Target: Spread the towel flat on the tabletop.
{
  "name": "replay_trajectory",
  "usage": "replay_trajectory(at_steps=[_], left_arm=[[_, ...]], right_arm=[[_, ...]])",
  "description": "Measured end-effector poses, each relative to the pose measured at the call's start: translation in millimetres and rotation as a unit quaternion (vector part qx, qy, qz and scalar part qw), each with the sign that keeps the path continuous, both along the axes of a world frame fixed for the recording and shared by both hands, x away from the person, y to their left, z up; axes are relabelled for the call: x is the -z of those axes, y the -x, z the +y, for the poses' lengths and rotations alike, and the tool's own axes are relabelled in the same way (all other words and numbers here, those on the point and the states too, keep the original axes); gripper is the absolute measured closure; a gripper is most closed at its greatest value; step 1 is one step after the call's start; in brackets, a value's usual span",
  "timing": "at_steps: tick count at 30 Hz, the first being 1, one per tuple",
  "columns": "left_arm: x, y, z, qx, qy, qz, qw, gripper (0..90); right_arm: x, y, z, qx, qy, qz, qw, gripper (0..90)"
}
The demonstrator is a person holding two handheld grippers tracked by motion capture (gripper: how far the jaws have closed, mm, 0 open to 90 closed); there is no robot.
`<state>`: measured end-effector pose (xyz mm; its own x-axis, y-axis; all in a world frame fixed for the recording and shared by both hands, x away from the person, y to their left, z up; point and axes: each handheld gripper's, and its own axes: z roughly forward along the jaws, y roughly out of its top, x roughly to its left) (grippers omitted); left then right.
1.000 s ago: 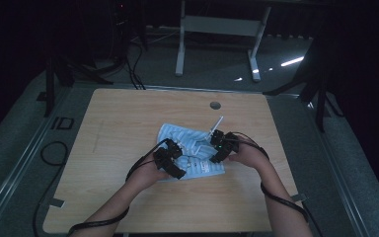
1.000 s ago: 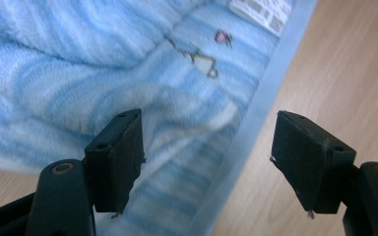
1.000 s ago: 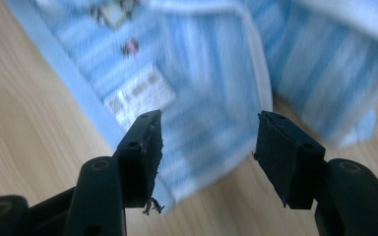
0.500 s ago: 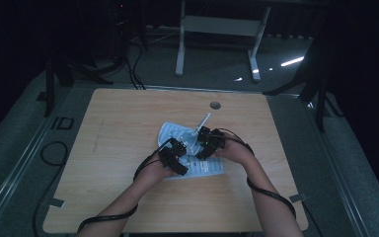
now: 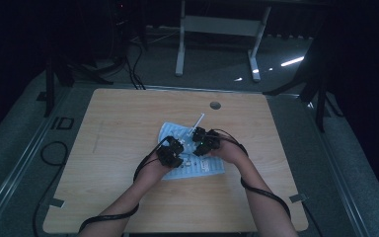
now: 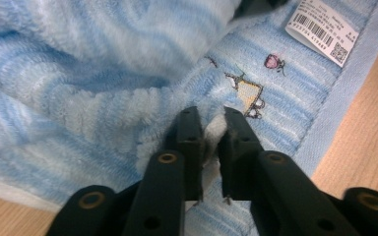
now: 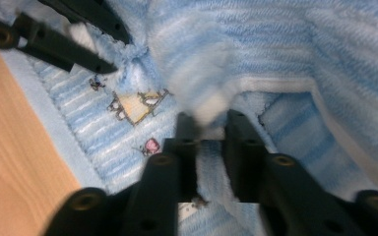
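Note:
A light blue striped towel lies crumpled on the wooden table. It carries a small stitched picture and a white barcode label. My left gripper sits on the towel's left part. In the left gripper view this gripper has just been closing and is shut on a raised fold of towel. My right gripper is close beside it on the right. It has also just been closing and pinches a fold of the towel. The left gripper's jaws appear at the top left of the right gripper view.
A round cable hole sits near the table's far edge. Bare wood surrounds the towel on every side. Behind the table stands a white frame, and cables lie on the floor at the left.
My right gripper moved left, closer to the left gripper. Both sets of jaws closed on folds of the towel, which bunched up between them.

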<state>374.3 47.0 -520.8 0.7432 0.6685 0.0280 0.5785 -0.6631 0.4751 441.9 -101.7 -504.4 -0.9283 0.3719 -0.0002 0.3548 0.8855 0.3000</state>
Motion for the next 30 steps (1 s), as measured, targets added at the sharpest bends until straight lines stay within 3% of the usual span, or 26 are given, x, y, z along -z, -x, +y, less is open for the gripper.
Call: replay_trajectory(at_steps=[8, 18, 25, 30], left_arm=[[-15.5, 9.1, 1.5, 0.012, -0.003, -0.018, 0.9998, 82.6], [-46.5, 26.6, 16.1, 0.038, 0.001, -0.026, 0.9989, 82.7], [-80.9, 27.0, 42.3, 0.016, 0.019, -0.055, 0.9982, 82.7], [-87.5, 17.4, 60.3, -0.011, 0.019, -0.06, 0.998, 82.7]], right_arm=[[-10.8, 4.2, -7.9, -0.003, -0.008, -0.007, 0.9999, 84.2], [-39.3, 18.8, -34.7, -0.002, -0.017, -0.041, 0.999, 84.4], [-62.7, 23.3, -67.8, 0.024, -0.035, -0.06, 0.9973, 84.4], [-71.5, 27.1, -92.2, 0.041, -0.052, -0.066, 0.9956, 84.6]])
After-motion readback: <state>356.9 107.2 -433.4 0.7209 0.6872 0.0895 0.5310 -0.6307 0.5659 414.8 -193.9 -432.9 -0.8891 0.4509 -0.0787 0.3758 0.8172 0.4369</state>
